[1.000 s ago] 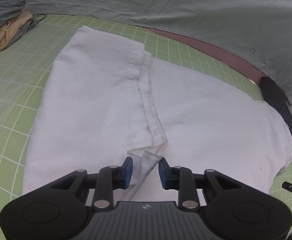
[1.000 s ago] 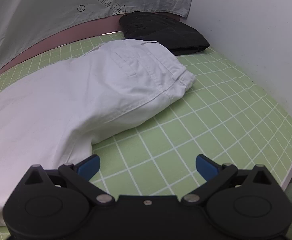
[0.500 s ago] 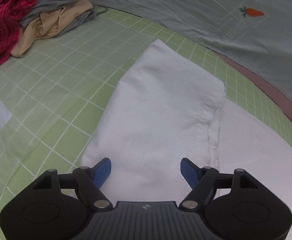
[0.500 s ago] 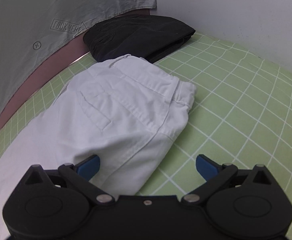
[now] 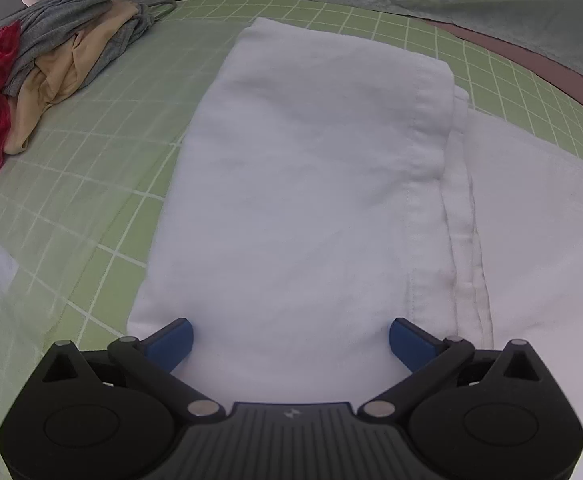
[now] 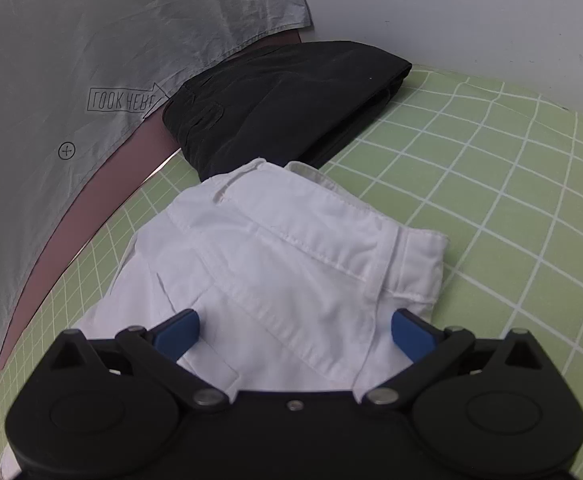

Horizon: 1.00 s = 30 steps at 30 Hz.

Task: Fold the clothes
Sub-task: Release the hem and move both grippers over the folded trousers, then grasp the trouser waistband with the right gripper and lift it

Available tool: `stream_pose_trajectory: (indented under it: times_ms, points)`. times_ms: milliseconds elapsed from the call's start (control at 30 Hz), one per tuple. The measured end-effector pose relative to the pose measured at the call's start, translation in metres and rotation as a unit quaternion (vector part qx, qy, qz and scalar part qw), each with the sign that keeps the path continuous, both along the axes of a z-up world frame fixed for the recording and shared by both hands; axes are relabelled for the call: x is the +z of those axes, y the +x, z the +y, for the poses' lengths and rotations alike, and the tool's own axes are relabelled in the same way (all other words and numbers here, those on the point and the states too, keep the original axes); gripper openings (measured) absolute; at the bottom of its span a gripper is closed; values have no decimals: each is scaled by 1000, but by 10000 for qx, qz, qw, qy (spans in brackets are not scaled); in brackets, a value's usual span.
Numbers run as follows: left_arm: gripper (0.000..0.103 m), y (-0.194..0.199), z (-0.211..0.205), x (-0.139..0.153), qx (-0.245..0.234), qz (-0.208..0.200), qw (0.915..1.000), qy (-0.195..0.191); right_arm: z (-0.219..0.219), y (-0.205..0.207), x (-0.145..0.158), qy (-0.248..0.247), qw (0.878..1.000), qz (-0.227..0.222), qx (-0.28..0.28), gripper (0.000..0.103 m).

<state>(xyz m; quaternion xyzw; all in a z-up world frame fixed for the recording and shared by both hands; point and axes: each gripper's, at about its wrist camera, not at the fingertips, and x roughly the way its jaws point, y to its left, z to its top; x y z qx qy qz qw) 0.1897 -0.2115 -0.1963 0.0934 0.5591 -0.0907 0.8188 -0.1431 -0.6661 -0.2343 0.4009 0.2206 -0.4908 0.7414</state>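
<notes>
White trousers [image 5: 299, 184] lie flat on the green grid mat [image 5: 91, 184], their legs folded over so the hem seam [image 5: 431, 184] crosses the cloth. My left gripper [image 5: 291, 342] hangs over the folded legs; its jaws are opening, spread wide, and the pads press on nothing. In the right wrist view the waistband end of the trousers [image 6: 311, 248] shows its pocket seams. My right gripper [image 6: 295, 330] stands open above that waist part, with cloth under the gap but not pinched.
A heap of grey, beige and red clothes [image 5: 43, 76] lies at the mat's far left. A folded black garment [image 6: 283, 100] sits just beyond the waistband. A grey printed sheet [image 6: 91, 52] hangs along the back, a white wall [image 6: 471, 12] at the right.
The left gripper let go of the pinched white cloth, spread wide and swung left over the folded legs. The right gripper moved over the waistband, staying open.
</notes>
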Motion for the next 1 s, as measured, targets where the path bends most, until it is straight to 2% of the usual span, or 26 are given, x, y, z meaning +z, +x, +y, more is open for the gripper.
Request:
stream_pose_trajectory:
  times_ms: [100,267,433,533,567,633,700,767,900,1000]
  points:
    - [103,0,2,0,-10,1,10000,-30,-3,4,-1,-35,9999,28,-160,103]
    - [103,-1,3,-1,-6,-53,10000,-37,-2,14,-2,-65,9991,338,-252,103]
    - [103,-2,1,0,-6,-117,9999,-45,-7,12,0,340,9980,185,-491,103]
    - [103,-3,0,1,-7,-112,9999,-44,-5,9,0,393,9981,117,-450,88]
    - [103,-2,0,0,-7,-112,9999,-44,-4,7,0,367,9985,78,-390,76]
    - [103,-1,1,0,-12,-110,9999,-45,-1,3,1,315,9991,-1,-271,62]
    - [103,0,2,0,-16,-100,9999,-45,1,-3,3,301,9993,-160,-182,38]
    - [103,1,2,0,-14,-82,10000,-43,4,-6,7,240,9993,-284,-85,26]
    - [103,0,-1,3,-3,-26,10000,-32,15,-2,21,-77,9997,-203,129,12]
    - [102,3,2,9,32,36,9999,-143,24,1,37,-341,9989,-168,281,8]
